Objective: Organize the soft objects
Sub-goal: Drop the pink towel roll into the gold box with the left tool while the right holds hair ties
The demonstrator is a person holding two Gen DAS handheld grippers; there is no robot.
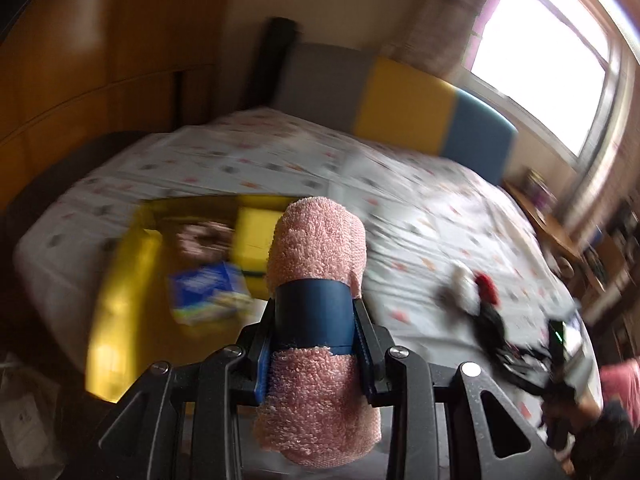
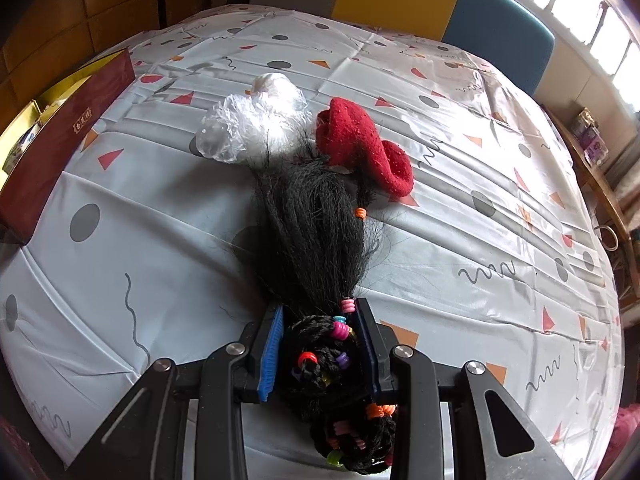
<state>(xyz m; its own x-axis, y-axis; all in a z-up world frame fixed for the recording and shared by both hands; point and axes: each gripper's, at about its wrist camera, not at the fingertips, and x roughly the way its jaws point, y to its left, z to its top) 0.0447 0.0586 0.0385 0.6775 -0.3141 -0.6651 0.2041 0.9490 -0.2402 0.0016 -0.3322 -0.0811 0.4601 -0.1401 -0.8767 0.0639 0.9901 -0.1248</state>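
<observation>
My left gripper [image 1: 316,344] is shut on a rolled pink towel [image 1: 316,240] with a dark blue band, held in the air above the table, next to an open yellow box [image 1: 132,264]. My right gripper [image 2: 320,352] is shut on a black braided wig [image 2: 312,232] with coloured beads; most of the wig lies on the tablecloth [image 2: 460,240]. A red knitted piece [image 2: 360,140] and a clear plastic cap [image 2: 248,124] lie at the wig's far end. The right gripper and wig also show blurred in the left wrist view [image 1: 492,320].
The yellow box holds a blue packet [image 1: 208,288] and a brownish item [image 1: 204,236]. A dark red box lid [image 2: 68,128] stands at the table's left edge. Chairs with yellow and blue backs [image 2: 440,4] stand behind the table. A wooden shelf [image 2: 592,148] is at the right.
</observation>
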